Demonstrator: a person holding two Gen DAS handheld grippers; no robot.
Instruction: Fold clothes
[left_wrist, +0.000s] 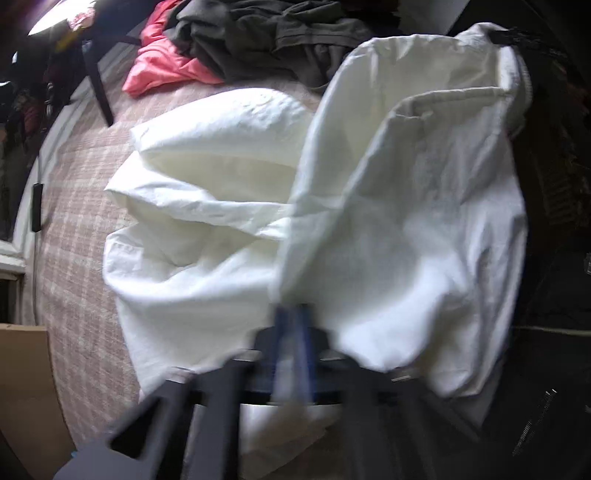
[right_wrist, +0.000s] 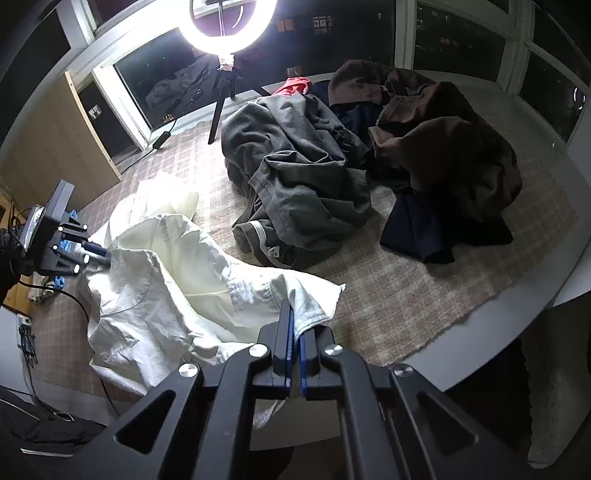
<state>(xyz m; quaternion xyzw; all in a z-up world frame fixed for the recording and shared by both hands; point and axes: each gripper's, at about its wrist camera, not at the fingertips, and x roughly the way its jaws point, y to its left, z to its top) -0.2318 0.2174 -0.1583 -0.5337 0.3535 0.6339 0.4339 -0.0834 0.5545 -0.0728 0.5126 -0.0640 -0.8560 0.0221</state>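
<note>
Checked rug (right_wrist: 424, 306) on the floor serves as work surface; dark windows and a ring light (right_wrist: 232, 26) stand at the far side.

Near: right gripper (right_wrist: 295, 347), jaws clenched on a hem corner of the white garment (right_wrist: 177, 280). Left gripper (left_wrist: 293, 332), seen blurred in its own view, jaws pinched on another edge of the same garment; in the right wrist view it sits at the garment's far-left end. Garment is partly lifted between the two grips, w/ the rest draped in loose creases on the rug. No flat fold visible.

Mid: grey garment (right_wrist: 295, 184) lying crumpled, unfolded.

Far: brown garment (right_wrist: 443, 140) and a dark blue one (right_wrist: 436, 229) heaped; a pink item (left_wrist: 166, 62) behind the pile.

Assessment: white piece in hand, not folded as it lies. Approx. four other pieces left unfolded. No folded stack seen in either view.
</note>
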